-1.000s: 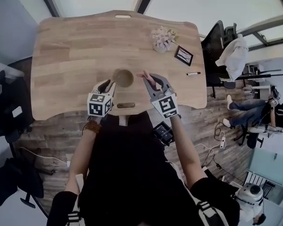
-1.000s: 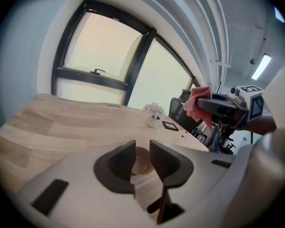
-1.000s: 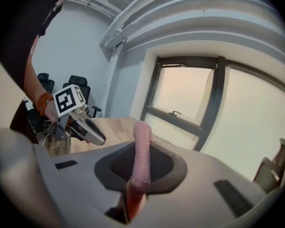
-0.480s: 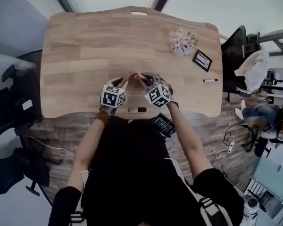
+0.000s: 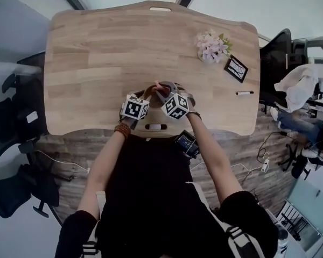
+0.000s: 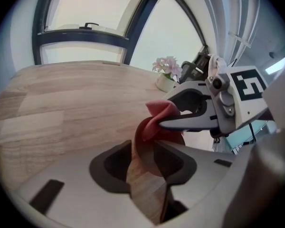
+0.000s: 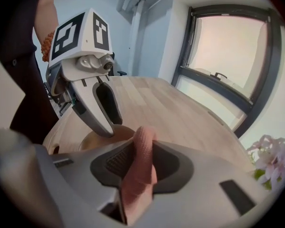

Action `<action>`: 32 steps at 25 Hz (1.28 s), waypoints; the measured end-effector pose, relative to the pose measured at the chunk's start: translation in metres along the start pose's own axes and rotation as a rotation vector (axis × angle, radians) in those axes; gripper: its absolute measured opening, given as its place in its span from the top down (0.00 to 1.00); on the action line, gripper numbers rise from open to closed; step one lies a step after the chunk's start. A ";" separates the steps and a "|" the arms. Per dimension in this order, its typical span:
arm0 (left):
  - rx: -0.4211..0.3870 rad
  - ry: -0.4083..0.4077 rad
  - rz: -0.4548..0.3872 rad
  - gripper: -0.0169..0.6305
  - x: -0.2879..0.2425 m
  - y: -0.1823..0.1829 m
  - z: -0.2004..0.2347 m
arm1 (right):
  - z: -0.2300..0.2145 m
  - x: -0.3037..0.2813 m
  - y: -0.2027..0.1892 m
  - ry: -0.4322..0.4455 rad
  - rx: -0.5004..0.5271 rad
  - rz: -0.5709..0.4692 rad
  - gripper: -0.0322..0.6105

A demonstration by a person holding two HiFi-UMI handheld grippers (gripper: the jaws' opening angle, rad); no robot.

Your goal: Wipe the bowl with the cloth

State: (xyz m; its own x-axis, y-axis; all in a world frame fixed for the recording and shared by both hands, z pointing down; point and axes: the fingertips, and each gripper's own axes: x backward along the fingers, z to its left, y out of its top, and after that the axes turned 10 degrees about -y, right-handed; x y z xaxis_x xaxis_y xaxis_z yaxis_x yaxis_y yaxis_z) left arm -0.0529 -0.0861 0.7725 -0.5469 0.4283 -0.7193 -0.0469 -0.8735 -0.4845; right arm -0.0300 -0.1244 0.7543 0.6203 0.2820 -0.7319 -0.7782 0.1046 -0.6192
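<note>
The left gripper (image 6: 141,146) has just been opening, loose around the rim of the bowl (image 7: 91,138). The right gripper (image 7: 141,146), opening too, has the pink cloth (image 7: 138,175) loose between its jaws. The bowl sits on the wooden table (image 5: 97,52), with flowers (image 5: 212,46) farther off and a big window (image 7: 228,56) behind.

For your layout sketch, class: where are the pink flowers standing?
In the head view, the pink flowers stand on the table toward its far right corner, beside the black card, beyond the marker pen.

Wooden table (image 5: 107,52), pink potted flowers (image 5: 212,46) set near its far right corner, black-framed card (image 5: 236,69) laid just beside them, marker pen (image 5: 244,93) placed along the right edge, black chairs (image 5: 11,117) seen off the left edge.
</note>
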 end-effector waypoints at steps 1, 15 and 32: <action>-0.003 0.000 0.015 0.76 -0.004 -0.002 0.000 | 0.002 -0.003 -0.003 0.014 -0.008 0.010 0.77; 0.069 0.026 0.016 0.91 -0.020 -0.017 0.016 | 0.014 -0.034 -0.021 0.135 -0.081 0.102 0.74; -0.545 -0.032 -0.482 0.94 0.196 0.161 -0.125 | -0.071 0.211 0.189 -0.524 0.085 -0.298 0.91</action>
State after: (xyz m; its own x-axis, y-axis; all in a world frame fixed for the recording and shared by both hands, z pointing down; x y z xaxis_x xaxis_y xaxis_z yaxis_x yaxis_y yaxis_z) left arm -0.0633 -0.1137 0.4918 -0.5951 0.7220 -0.3529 0.1300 -0.3469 -0.9289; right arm -0.0392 -0.1131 0.4628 0.6985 0.6586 -0.2799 -0.5971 0.3209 -0.7352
